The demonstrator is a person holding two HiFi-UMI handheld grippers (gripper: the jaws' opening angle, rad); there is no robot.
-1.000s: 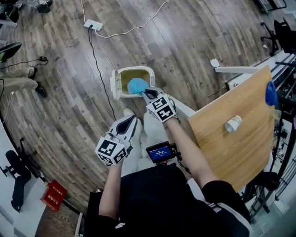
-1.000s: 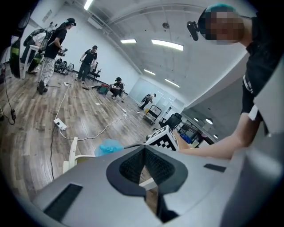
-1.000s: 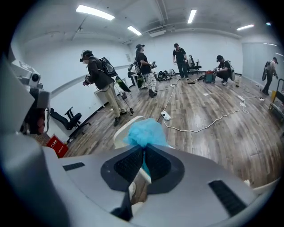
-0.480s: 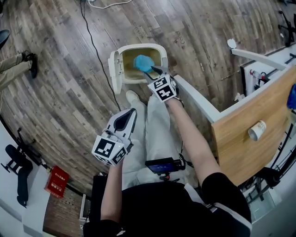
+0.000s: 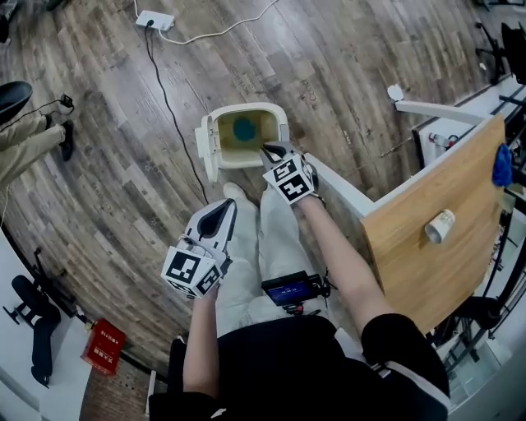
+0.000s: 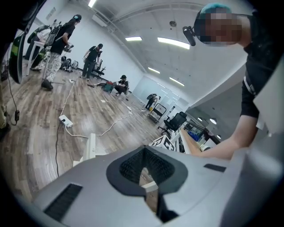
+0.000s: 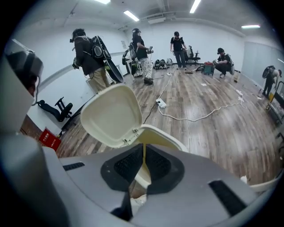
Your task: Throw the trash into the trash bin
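One blue wad (image 5: 243, 129) inside bin (image 5: 246, 108), lid (image 5: 202, 148) raised

trash bin (image 5: 209, 141): one
blue lump in the bin (image 5: 243, 129): one
paper cup (image 5: 439, 225): one
table (image 5: 411, 255): one
power strip (image 5: 154, 20): one
red box (image 5: 102, 346): one

1. The head view is bright and evenly lit from overhead. The wooden floor (image 5: 107, 173) carries a soft sheen and only faint shadows.
2. Light reaches well down inside the open trash bin (image 5: 246, 108).
3. Floorboards bend strongly towards that frame's edges.
4. In the left gripper view, ceiling light strips (image 6: 171, 42) glare white at upper centre. The corners are black.
5. In the right gripper view, ceiling lights (image 7: 132, 15) line the top edge, the corners are dark, and the distant background is soft.
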